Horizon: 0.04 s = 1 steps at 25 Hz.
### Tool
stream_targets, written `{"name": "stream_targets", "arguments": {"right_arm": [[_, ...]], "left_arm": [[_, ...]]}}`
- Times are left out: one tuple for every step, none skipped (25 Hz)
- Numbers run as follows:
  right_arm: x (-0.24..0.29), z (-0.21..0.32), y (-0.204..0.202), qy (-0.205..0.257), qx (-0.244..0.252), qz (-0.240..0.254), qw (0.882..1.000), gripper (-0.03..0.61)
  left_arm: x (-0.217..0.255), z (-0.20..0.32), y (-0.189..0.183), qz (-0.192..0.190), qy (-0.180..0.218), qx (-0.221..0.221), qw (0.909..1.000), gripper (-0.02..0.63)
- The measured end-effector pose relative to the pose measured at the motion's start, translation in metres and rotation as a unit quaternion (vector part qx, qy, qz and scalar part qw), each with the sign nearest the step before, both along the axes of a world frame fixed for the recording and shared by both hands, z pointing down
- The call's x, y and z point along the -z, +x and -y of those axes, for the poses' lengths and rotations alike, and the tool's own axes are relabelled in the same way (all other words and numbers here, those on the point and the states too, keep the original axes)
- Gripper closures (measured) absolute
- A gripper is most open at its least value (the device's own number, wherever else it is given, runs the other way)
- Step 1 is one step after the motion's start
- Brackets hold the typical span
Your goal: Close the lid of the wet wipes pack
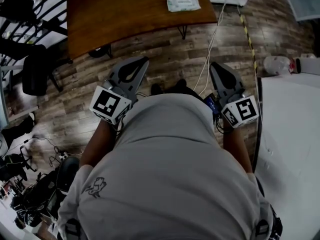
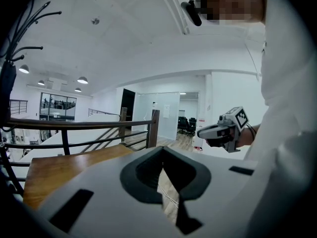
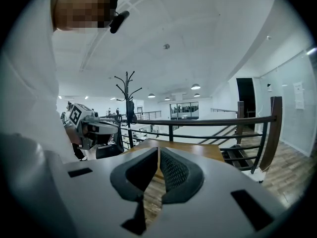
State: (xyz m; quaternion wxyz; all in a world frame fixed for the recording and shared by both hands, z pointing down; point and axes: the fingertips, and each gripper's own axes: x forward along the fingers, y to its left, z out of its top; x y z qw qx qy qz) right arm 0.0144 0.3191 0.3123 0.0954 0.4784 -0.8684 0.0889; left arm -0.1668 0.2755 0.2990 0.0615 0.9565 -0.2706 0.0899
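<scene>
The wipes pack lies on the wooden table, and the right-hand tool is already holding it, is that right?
Not quite. The wet wipes pack does lie on the wooden table, but the right gripper holds nothing: the right gripper view shows its jaws together and empty.

Two tools are counted: the left tool [image 1: 141, 61] and the right tool [image 1: 216, 67]. One wet wipes pack [image 1: 182, 2], one wooden worktop [image 1: 125, 14], one white worktop [image 1: 292, 134], one black chair [image 1: 35, 74] and one coat stand [image 3: 128, 90] are shown. One person [image 1: 170, 174] is pictured.
</scene>
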Motion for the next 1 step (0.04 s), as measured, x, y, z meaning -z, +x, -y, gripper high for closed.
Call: {"name": "stream_targets", "arguments": {"right_arm": [[-0.0002, 0.0017, -0.0008, 0.0, 0.0, -0.001, 1.0, 0.538]], "left_arm": [[-0.0008, 0.0024, -0.0007, -0.001, -0.002, 0.0, 1.0, 0.601]]}}
